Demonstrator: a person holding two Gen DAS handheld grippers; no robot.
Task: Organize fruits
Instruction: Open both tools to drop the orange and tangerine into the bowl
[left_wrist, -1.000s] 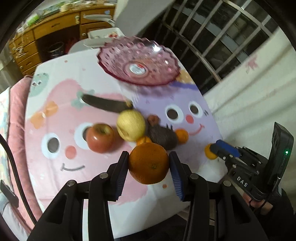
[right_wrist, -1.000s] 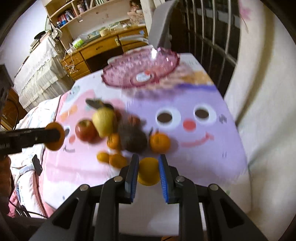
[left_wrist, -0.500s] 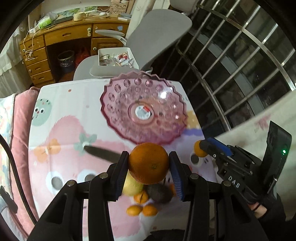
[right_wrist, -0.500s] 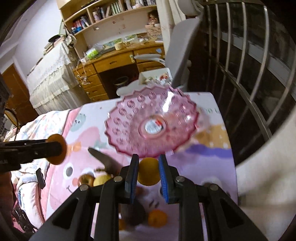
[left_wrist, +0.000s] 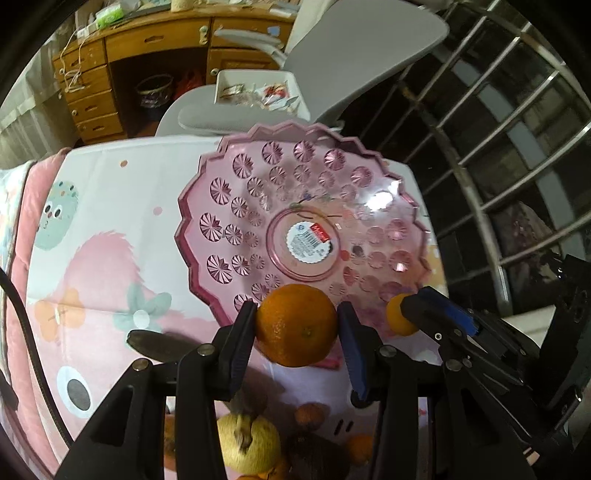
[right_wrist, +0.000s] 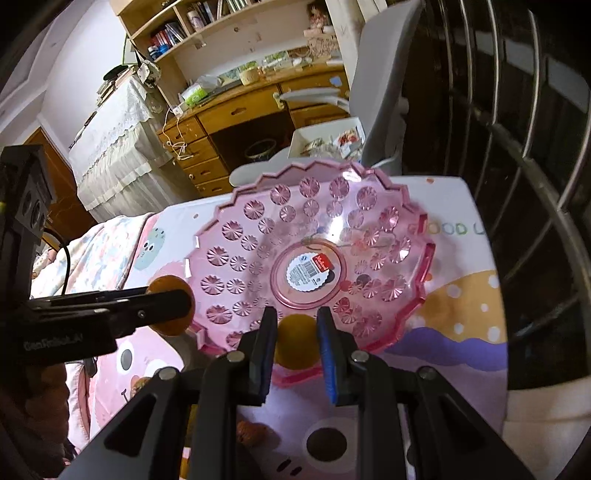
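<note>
Left gripper (left_wrist: 296, 329) clamps large orange (left_wrist: 296, 325); right gripper (right_wrist: 296, 338) clamps small orange (right_wrist: 296, 345). Release low, inside pink bowl (left_wrist: 229, 206), apart.

**Both grippers clamped, pointing steeply down**

The left gripper (left_wrist: 296, 334) is closed on an orange (left_wrist: 296, 325). The right gripper (right_wrist: 296, 338) is closed tight on a small yellow-orange fruit (right_wrist: 296, 341). They stand side by side.

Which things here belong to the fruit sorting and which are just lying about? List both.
Job: pink bowl; orange in the left gripper; small orange in the right gripper; pear and other fruit on the cloth.

Lying about: knife; chair; desk; bookshelf.
</note>
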